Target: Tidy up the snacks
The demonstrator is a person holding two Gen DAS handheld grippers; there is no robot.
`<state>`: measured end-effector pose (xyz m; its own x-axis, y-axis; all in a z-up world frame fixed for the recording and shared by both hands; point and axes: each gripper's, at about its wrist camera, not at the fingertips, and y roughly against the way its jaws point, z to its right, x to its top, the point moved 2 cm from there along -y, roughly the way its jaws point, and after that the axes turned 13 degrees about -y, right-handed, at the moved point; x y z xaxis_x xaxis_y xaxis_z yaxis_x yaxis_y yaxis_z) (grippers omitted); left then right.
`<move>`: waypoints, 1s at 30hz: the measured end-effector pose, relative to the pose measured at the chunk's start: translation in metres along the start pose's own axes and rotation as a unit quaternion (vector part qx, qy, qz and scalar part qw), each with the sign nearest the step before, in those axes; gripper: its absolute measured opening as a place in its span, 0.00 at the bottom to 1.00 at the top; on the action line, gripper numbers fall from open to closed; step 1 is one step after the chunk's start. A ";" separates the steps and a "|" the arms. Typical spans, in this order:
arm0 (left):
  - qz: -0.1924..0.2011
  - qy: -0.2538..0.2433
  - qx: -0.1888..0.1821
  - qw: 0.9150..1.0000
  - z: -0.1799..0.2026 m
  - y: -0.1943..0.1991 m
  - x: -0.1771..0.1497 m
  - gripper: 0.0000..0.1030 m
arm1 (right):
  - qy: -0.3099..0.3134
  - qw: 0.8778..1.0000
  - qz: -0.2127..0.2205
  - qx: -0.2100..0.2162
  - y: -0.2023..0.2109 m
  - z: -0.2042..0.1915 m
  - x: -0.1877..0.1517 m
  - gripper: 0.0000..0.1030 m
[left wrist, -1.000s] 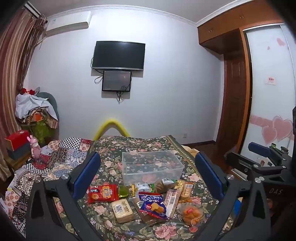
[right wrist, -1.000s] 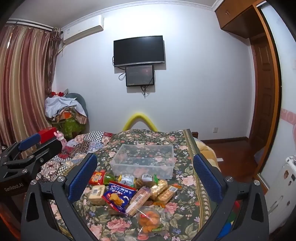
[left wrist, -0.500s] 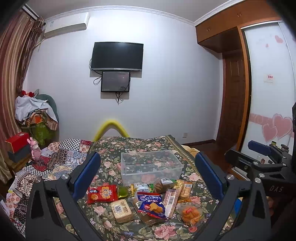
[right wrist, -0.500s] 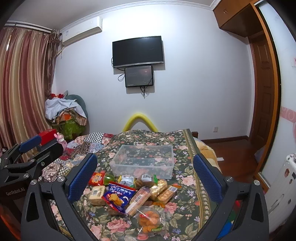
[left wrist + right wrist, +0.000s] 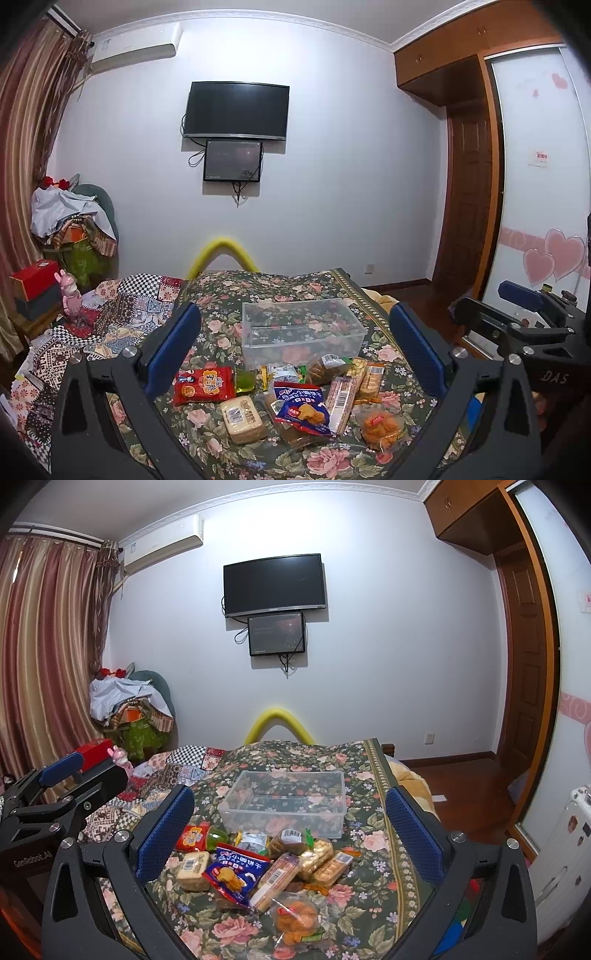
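Two in play: left hand-held gripper (image 5: 295, 345) and right hand-held gripper (image 5: 290, 819), both spread wide, released, grasping nothing, hovering above the snack pile. Each visible in the other's view: the right one at 3 o'clock of the left view, the left one at 9 o'clock of the right view.

One clear plastic bin (image 5: 303, 332) on the floral bedspread (image 5: 229, 291), nothing inside, at 12 o'clock from the pile and just beside it.

Snacks heaped at 6 o'clock of the bin, many touching or overlapping; exact total hard to count, roughly a dozen. Countable singles:
- one red packet (image 5: 204, 384) at 9 o'clock of the pile
- one green jelly cup (image 5: 244, 380) just beside it
- one pale wrapped cake (image 5: 242, 413) at 7 o'clock
- one blue biscuit bag (image 5: 303, 404) at the centre
- one long barcode-marked wafer stick (image 5: 341, 404) touching the bag's 3 o'clock edge
- one clear bag of orange pastries (image 5: 380, 424) at 5 o'clock
- two golden wrapped bars (image 5: 325, 856) at 2 o'clock
- one brown bun (image 5: 290, 840) nearest the bin

Beyond: one patchwork quilt (image 5: 122, 306) at 9 o'clock, two wall screens (image 5: 236, 129) stacked at 12 o'clock, one air conditioner (image 5: 136, 48), one pink toy rabbit (image 5: 70, 295).
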<state>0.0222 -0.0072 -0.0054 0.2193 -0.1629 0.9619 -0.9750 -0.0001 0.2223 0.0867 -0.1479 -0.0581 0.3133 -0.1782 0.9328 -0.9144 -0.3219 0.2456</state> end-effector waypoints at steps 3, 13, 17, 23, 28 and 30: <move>0.000 0.000 0.000 1.000 0.000 -0.001 -0.001 1.00 | 0.001 1.000 0.000 -0.001 0.000 0.000 0.000 1.00; -0.003 0.004 0.001 1.000 0.000 -0.002 -0.001 1.00 | 0.003 1.000 0.001 -0.003 0.000 0.000 0.000 1.00; -0.003 0.004 0.001 1.000 -0.001 -0.002 -0.001 1.00 | 0.003 1.000 0.000 -0.004 0.000 0.000 0.000 1.00; -0.004 0.007 0.001 1.000 -0.001 -0.002 -0.001 1.00 | 0.004 1.000 -0.001 -0.005 0.000 0.000 -0.001 1.00; -0.004 0.008 -0.001 1.000 0.000 -0.003 -0.001 1.00 | 0.003 1.000 -0.001 -0.005 0.000 0.001 -0.001 1.00; -0.005 0.008 -0.001 1.000 0.000 -0.003 -0.001 1.00 | 0.003 1.000 -0.002 -0.006 -0.001 0.001 -0.001 1.00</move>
<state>0.0248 -0.0069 -0.0067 0.2290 -0.1472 0.9622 -0.9728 -0.0003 0.2315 0.0875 -0.1478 -0.0596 0.3156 -0.1717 0.9332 -0.9159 -0.3123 0.2523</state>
